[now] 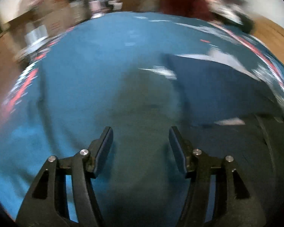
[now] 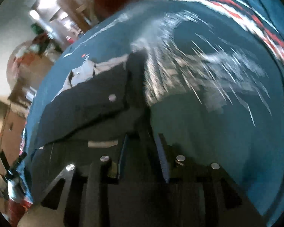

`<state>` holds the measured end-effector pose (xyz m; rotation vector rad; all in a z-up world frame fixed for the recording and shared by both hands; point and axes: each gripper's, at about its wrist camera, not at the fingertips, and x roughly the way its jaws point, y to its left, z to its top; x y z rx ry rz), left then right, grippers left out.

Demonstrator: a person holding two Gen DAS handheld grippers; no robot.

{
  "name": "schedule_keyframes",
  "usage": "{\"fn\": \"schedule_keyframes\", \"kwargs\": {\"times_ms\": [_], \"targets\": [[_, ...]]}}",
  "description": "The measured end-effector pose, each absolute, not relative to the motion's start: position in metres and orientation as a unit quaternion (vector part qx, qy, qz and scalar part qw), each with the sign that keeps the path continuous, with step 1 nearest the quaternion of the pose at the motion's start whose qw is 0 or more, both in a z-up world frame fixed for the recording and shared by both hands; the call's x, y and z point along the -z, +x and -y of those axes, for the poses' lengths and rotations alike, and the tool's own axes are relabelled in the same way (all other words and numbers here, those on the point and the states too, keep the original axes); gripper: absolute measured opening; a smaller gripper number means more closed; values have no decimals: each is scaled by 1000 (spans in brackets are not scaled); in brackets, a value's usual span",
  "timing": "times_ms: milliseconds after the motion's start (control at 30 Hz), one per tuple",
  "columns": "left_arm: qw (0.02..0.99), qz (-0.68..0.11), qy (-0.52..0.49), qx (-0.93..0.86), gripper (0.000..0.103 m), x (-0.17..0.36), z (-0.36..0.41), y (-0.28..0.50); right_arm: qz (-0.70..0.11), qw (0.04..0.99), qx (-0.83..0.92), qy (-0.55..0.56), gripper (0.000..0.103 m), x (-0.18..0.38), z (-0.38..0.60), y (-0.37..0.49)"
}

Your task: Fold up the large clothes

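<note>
Left wrist shows my left gripper (image 1: 140, 132) with jaws apart over soft, limp teal shirt (image 1: 85, 75); right gripper (image 2: 142, 141) is nearly closed, its hold unclear; I'd pinch the hem.

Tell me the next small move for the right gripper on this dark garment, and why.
Probably close the right gripper on the dark garment: its fingers stand apart with a dark fold running between them, not yet pinched. The left gripper is open over the blue cloth, holding nothing. Blur makes this uncertain.

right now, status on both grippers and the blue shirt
Left gripper open, above the large blue printed shirt. Right gripper open, nothing between its fingers. Folded dark navy garment lies on the shirt. Both views blurred.
</note>
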<state>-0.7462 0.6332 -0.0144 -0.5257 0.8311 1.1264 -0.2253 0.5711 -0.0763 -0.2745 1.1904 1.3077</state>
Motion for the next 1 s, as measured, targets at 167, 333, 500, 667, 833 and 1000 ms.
{"fn": "schedule_keyframes", "kwargs": {"times_ms": [167, 333, 500, 667, 833, 1000], "targets": [[710, -467, -192, -491, 61, 51, -662, -698, -540, 620, -561, -103, 37, 88, -541, -237], [707, -410, -251, -519, 75, 52, -683, -751, -531, 604, -582, -122, 37, 83, -549, -259], [712, -431, -225, -507, 60, 45, -664, -743, -492, 599, -614, -151, 37, 62, -563, -269], [751, -344, -210, -522, 59, -7, -647, -735, -466, 587, -650, -127, 37, 40, -593, -272], [747, -410, -200, -484, 60, 41, -709, -678, -471, 557, -670, -138, 37, 69, -684, -288], [722, -387, -287, -497, 62, 59, -735, -731, -517, 548, -633, -178, 27, 112, -712, -275]]}}
